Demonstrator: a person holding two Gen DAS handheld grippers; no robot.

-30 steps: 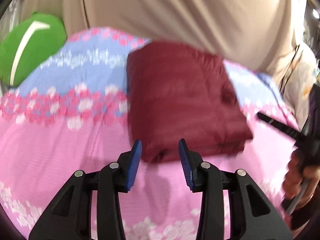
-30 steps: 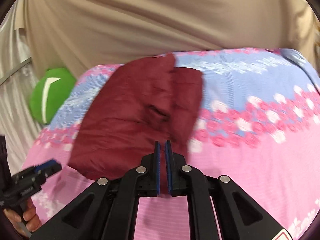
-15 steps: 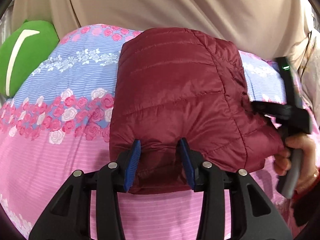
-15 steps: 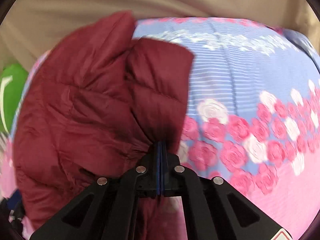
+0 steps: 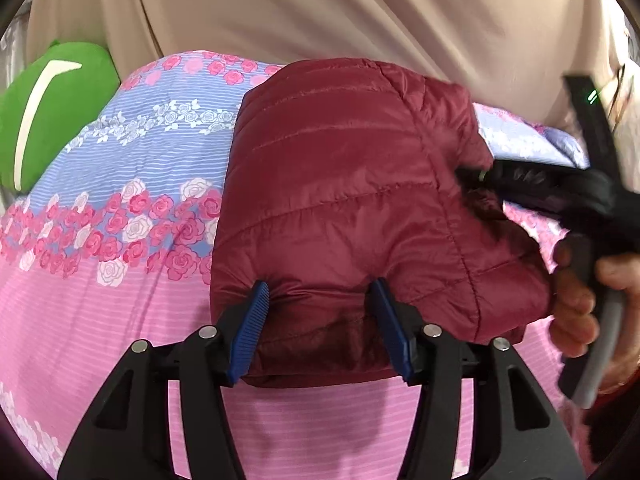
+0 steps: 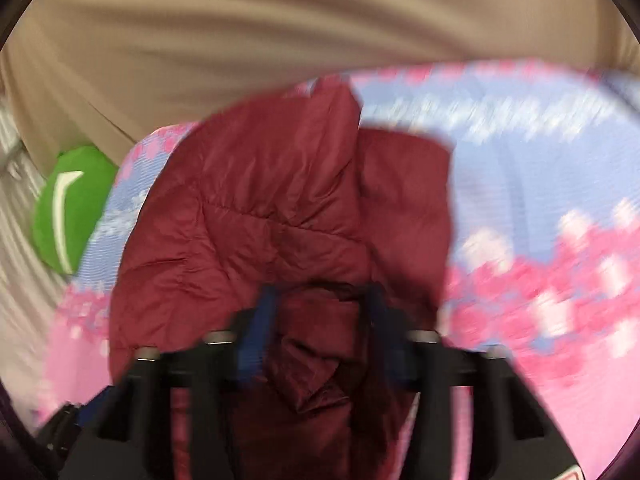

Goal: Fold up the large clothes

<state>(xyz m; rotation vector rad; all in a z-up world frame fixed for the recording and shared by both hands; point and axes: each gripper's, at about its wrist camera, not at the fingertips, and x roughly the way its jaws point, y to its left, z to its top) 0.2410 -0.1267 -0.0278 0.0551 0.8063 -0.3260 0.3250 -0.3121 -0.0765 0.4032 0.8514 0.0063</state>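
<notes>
Angling both grippers down at the maroon jacket (image 5: pixel 352 200) on our floral bedspread (image 5: pixel 120 320), we see the left gripper (image 5: pixel 320 328) and the blurred right gripper (image 6: pixel 320 336) opening around its folds, seemingly loose.

jacket (image 5: pixel 344 208) on bedspread (image 5: pixel 120 320) | cushion (image 5: pixel 52 108) left, off bedspread's edge

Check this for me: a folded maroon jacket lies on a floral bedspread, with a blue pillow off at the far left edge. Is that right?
Not quite: the pillow is green with a white stripe, not blue, as the left wrist view shows. The rest holds: the folded maroon jacket lies on the floral bedspread, with the pillow at the far left.
</notes>
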